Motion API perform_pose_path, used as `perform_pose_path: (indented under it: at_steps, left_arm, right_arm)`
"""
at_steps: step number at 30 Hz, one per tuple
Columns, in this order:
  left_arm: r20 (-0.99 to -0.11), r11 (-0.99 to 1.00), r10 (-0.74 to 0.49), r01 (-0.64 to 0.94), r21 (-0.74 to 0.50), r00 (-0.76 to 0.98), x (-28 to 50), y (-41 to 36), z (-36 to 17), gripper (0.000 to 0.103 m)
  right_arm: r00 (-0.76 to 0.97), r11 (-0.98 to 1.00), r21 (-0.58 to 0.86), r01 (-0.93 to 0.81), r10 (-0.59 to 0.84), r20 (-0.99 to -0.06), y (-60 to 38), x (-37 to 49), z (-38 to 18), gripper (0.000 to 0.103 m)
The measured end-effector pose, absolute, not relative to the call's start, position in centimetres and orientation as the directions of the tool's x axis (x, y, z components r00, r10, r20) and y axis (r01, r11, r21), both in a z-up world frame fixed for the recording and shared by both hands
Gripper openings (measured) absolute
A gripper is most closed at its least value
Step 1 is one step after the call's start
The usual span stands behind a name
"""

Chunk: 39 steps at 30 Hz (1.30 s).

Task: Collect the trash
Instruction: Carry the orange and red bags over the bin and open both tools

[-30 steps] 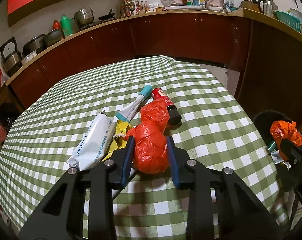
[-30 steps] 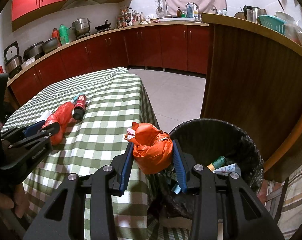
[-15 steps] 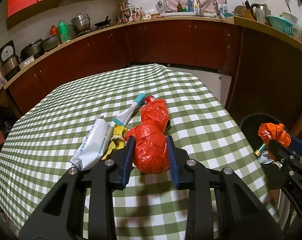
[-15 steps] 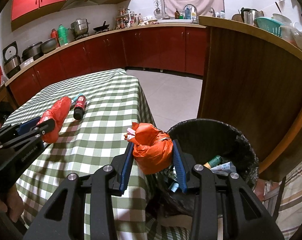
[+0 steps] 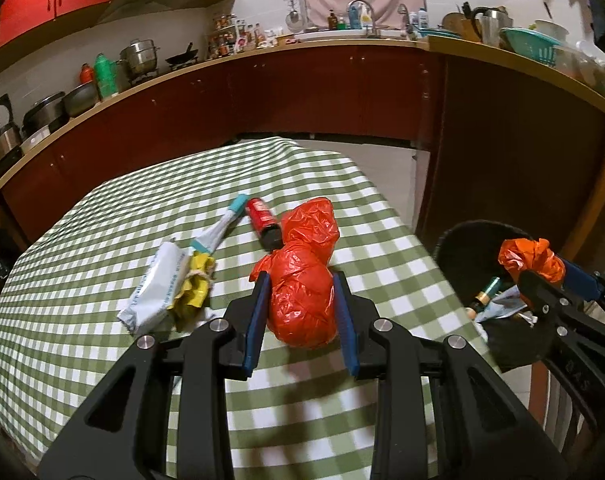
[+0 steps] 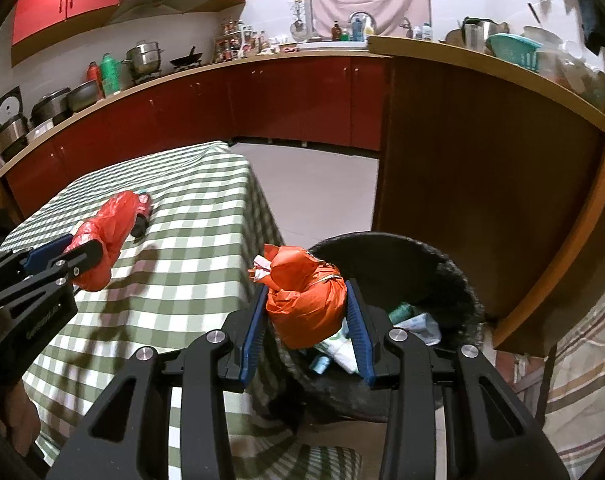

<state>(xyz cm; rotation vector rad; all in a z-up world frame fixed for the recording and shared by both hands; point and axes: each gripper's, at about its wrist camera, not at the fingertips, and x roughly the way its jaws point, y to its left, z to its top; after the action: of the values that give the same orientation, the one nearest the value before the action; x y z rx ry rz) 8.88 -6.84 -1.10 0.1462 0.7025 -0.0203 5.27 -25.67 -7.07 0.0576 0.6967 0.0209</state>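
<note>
Lifted since a second ago: left gripper (image 5: 301, 312) clamps red bag (image 5: 304, 280) above checkered table (image 5: 102, 232); right gripper (image 6: 307, 322) clenches orange bag (image 6: 305, 304) over bin (image 6: 454, 280)

A red bag (image 5: 304, 304) is clamped between the blue pads of the left tool (image 5: 301, 322), above the checked desk (image 5: 102, 240). Ahead-left of the tool, a white pouch (image 5: 152, 290), yellow wrapper (image 5: 194, 290) and tube (image 5: 222, 230) lie together. A red bottle (image 5: 262, 222) lies just beyond. Far right, an orange bag (image 5: 530, 258) is held by the right tool (image 5: 550, 276) over a black bin (image 5: 474, 248).
</note>
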Motion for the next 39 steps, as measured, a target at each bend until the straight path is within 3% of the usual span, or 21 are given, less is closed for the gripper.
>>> perform_pose_path:
  at_steps: [16,34,37,39]
  left_arm:
    - [-0.646,0.971,-0.081,0.207,0.121,0.759,9.5,-13.7,-1.9,0.031]
    - [-0.677,0.949,-0.109,0.279,0.147,0.728,12.4,-20.2,-4.3,0.031]
    - [-0.702,0.947,-0.108,0.289,0.144,0.704,13.1,-20.8,-4.9,0.036]
    - [-0.706,0.947,-0.103,0.285,0.145,0.700,13.2,-20.9,-5.2,0.045]
  right_arm:
    - [0.772,0.986,-0.021,0.167,-0.144,-0.619,-31.0,5.0,-7.7,0.039]
    - [0.762,0.973,-0.001,0.232,-0.182,-0.622,-35.0,7.2,-9.6,0.039]
    - [0.758,0.972,0.012,0.236,-0.177,-0.628,-35.6,7.8,-10.1,0.042]
    - [0.755,0.970,0.020,0.242,-0.176,-0.632,-35.8,7.9,-10.2,0.044]
